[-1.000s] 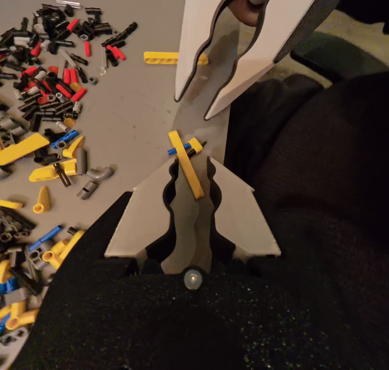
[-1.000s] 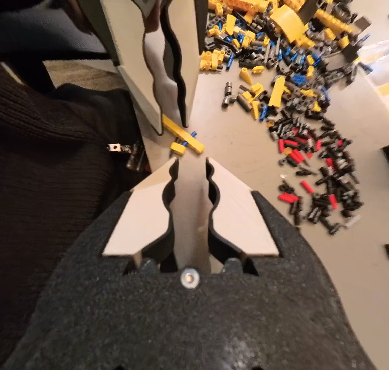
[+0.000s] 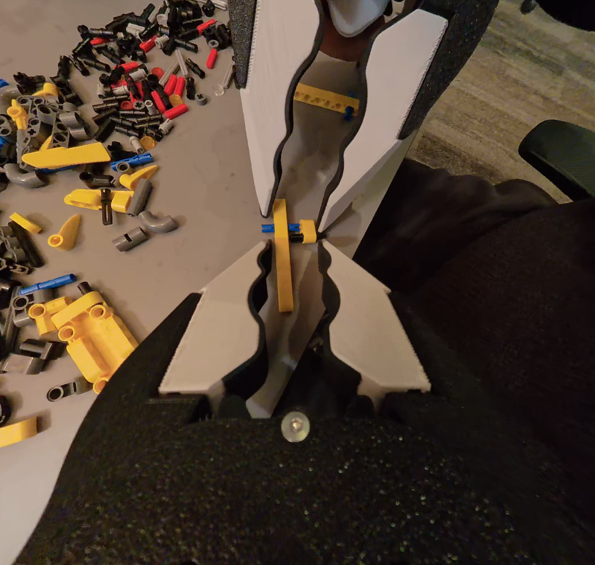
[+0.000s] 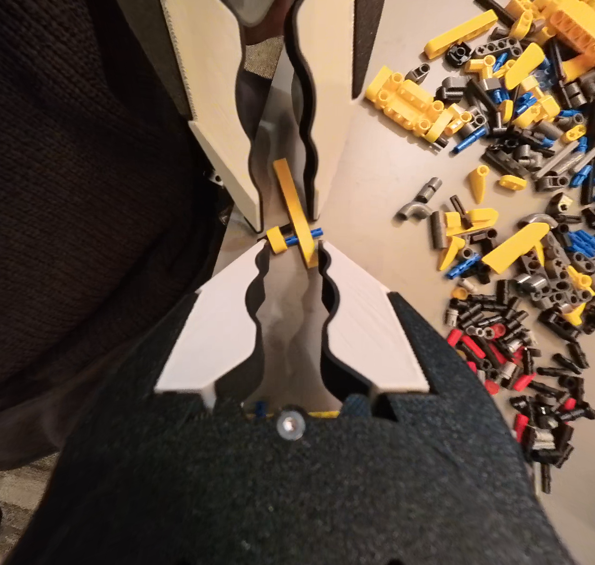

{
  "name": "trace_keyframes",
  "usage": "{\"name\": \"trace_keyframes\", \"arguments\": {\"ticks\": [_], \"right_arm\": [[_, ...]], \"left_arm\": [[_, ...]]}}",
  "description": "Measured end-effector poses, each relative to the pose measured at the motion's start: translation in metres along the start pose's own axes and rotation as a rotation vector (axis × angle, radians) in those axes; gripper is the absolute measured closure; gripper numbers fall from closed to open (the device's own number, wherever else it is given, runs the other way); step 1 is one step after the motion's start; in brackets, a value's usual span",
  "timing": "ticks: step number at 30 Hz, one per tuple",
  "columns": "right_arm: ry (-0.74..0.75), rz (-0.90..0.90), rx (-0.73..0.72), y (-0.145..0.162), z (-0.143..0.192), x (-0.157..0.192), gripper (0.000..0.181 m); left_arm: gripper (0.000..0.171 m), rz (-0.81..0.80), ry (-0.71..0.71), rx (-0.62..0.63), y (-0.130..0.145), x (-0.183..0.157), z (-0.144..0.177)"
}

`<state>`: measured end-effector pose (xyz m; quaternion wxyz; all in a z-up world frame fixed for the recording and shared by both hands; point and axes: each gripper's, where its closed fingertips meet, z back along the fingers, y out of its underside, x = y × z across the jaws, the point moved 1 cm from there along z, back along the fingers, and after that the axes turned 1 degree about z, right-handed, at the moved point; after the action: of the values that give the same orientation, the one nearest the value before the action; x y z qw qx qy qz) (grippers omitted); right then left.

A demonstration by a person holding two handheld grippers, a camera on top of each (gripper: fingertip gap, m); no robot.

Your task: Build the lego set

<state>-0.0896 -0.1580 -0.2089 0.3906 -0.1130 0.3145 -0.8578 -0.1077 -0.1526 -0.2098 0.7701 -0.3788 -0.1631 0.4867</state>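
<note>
A small assembly sits between both grippers near the table's edge: a yellow beam (image 3: 283,260) on edge, crossed by a blue pin (image 3: 267,227) and a black pin that carry a small yellow piece (image 3: 308,231). My left gripper (image 3: 294,243) has its jaws a little apart, and the beam lies in the gap without filling it. My right gripper (image 4: 293,245) faces it tip to tip, jaws equally apart. Its tips flank the small yellow piece (image 4: 276,240) and the beam's end (image 4: 294,208). I cannot tell whether the assembly rests on the table.
Loose black, red, grey and yellow building pieces (image 3: 128,99) cover the grey table (image 3: 199,195), and they also show in the right wrist view (image 4: 515,227). A holed yellow beam (image 3: 325,99) lies behind the right gripper. A person's dark knit clothing (image 3: 483,292) borders the table edge.
My right gripper has come in from farther off until its tips meet my left gripper's around the assembly. The beam now lies straighter between my left fingers. Neither jaw gap has visibly changed.
</note>
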Motion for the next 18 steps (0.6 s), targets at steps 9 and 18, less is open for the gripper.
{"name": "trace_keyframes", "arguments": {"ticks": [9,18], "right_arm": [[0.011,0.006,0.014,0.0019,-0.0010,-0.0012,0.152],[-0.009,0.007,0.017,0.0050,0.0022,-0.0010,0.153]], "left_arm": [[0.150,-0.044,-0.001,0.006,0.0002,0.0002,-0.0011],[0.150,-0.085,0.028,0.017,0.0016,0.0002,0.0002]]}}
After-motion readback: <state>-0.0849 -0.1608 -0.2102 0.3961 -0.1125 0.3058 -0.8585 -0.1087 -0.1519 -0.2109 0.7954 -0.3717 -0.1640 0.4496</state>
